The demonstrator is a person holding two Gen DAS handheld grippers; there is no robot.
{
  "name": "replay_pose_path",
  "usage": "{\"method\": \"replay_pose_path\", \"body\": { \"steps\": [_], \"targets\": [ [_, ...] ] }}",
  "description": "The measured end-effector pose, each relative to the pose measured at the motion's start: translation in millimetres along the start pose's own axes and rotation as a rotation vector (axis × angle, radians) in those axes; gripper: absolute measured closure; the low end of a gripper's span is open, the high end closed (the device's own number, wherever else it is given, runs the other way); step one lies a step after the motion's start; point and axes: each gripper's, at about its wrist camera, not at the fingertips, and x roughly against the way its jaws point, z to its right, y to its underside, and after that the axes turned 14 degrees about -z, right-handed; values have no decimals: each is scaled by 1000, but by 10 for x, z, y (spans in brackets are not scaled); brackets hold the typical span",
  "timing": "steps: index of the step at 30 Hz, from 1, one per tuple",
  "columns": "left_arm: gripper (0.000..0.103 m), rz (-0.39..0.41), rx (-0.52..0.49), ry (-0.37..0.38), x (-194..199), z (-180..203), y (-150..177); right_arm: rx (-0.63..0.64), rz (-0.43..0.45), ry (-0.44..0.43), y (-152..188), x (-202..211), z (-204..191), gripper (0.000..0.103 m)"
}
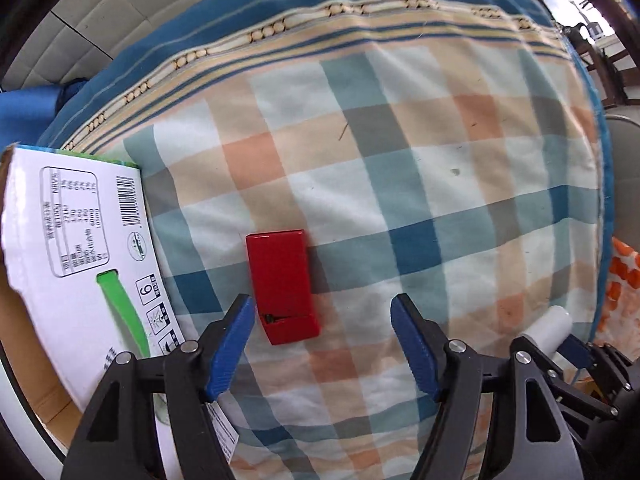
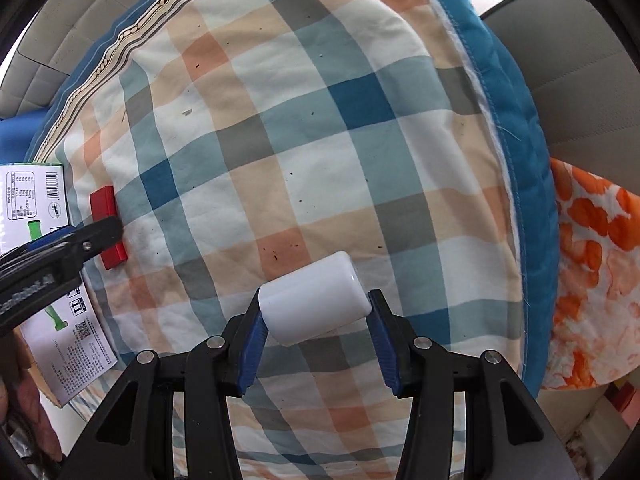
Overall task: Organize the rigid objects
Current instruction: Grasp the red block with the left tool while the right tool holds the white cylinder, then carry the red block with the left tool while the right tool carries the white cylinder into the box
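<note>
Lying flat on the checked blanket (image 1: pixel 400 168), the red box (image 1: pixel 283 285) sits close to the left edge of the cloth, its long side running away from the camera. In the left wrist view its near end falls between the two blue pads of the left gripper (image 1: pixel 322 312), closer to the left pad. The jaws stand apart, and neither pad presses on the box. No earlier picture is given for comparison.

The right gripper (image 2: pixel 316 308) pinches a white cylinder (image 2: pixel 314 298). Both blue pads bear on its curved side, and the cylinder lies crosswise between them with one rounded end turned up and to the right. In the left wrist view the cylinder appears at the lower right, next to the black frame of the right gripper.

Just beside the red box, to its left, rests a white carton (image 1: pixel 76 248) printed with a barcode, a table of text and a green bar. The blanket has a blue border (image 2: pixel 516 128). Beyond that border, on the right, lies an orange and white cloth (image 2: pixel 592 272).
</note>
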Motion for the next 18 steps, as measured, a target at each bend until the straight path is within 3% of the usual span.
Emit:
{"method": "replay_pose_path", "body": {
  "steps": [6,10,18],
  "targets": [
    [34,-71,1,-4,-260,-62,-126,21,-9,12,-171,-25,-126,52],
    [72,-47,19,43,-242,-151,-142,29,-7,20,-291,-22,-208,52],
    [72,-13,-1,101,-124,-154,-52,27,-2,19,-308,-77,-563,52]
  ]
}}
